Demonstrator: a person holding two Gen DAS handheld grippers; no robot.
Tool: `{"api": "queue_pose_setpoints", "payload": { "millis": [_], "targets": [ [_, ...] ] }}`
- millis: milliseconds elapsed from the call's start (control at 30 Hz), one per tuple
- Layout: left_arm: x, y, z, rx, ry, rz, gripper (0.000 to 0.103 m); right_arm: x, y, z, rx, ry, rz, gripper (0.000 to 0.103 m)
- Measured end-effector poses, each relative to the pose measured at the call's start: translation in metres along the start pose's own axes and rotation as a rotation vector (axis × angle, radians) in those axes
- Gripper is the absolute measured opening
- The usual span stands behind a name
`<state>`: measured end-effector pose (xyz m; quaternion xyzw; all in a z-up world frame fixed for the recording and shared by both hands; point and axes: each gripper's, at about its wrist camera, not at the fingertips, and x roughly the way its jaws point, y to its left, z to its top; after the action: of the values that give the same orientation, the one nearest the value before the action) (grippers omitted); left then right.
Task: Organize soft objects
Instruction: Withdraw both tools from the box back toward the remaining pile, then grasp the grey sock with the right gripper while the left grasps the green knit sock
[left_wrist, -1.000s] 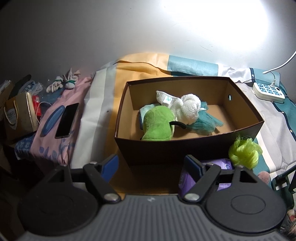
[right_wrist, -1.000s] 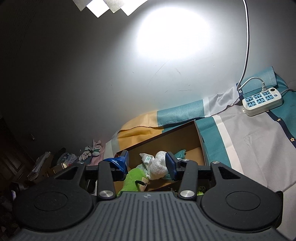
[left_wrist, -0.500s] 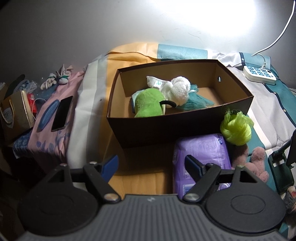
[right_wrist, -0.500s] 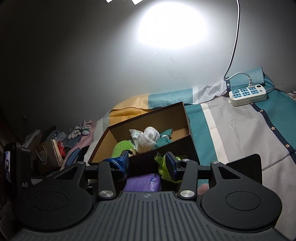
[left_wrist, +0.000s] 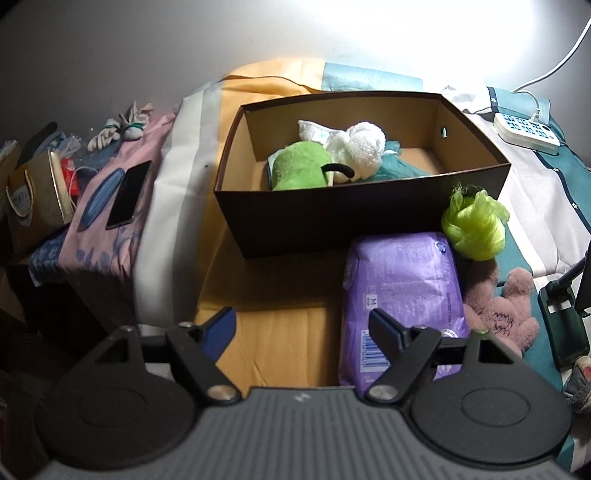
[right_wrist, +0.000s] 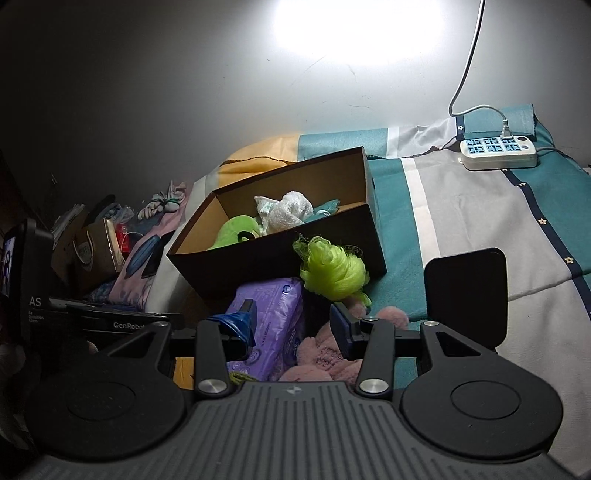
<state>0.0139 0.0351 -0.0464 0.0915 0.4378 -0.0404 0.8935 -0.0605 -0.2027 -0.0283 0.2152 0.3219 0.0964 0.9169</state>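
A dark cardboard box (left_wrist: 332, 218) (right_wrist: 280, 258) on the bed holds a green plush (left_wrist: 299, 171) (right_wrist: 236, 230), a white fluffy toy (left_wrist: 362, 147) (right_wrist: 288, 212) and a teal cloth (left_wrist: 399, 168). In front of it lie a purple soft pack (left_wrist: 400, 291) (right_wrist: 269, 310), a lime-green mesh pouf (left_wrist: 474, 225) (right_wrist: 334, 271) and a pink plush (left_wrist: 498, 310) (right_wrist: 325, 354). My left gripper (left_wrist: 303, 326) is open and empty above the yellow sheet beside the pack. My right gripper (right_wrist: 291, 328) is open and empty over the pack and pink plush.
A power strip (left_wrist: 524, 133) (right_wrist: 498, 151) with its cable lies at the back right. A phone (left_wrist: 129, 197), a gold gift bag (left_wrist: 35, 199) and small clutter sit left of the box. A dark phone stand (left_wrist: 565, 317) (right_wrist: 465, 291) is at the right.
Both grippers have drawn back and away from the box. The purple pack, green pouf and pink plush have come into view in front of the box. Both stay open.
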Motion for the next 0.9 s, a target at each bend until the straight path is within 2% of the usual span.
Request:
{"api": "queue_pose_setpoints", "payload": {
  "millis": [267,500,667,900],
  "targets": [
    [-0.006,-0.005,-0.023,-0.026,0.023,-0.050,0.081,-0.006,-0.035,-0.007,0.008,0.075,-0.021,0.028],
    [-0.025,-0.017,-0.054,0.021,0.006,-0.221,0.083,-0.009,-0.055,-0.018,-0.004,0.134,-0.020,0.028],
    [-0.032,-0.041,-0.067,0.060,0.007,-0.318,0.083,-0.012,-0.070,-0.021,0.017,0.150,-0.020,0.028],
    [-0.020,-0.076,-0.071,0.126,0.046,-0.336,0.084,-0.018,-0.094,-0.029,0.022,0.183,-0.047,0.028]
  ]
}}
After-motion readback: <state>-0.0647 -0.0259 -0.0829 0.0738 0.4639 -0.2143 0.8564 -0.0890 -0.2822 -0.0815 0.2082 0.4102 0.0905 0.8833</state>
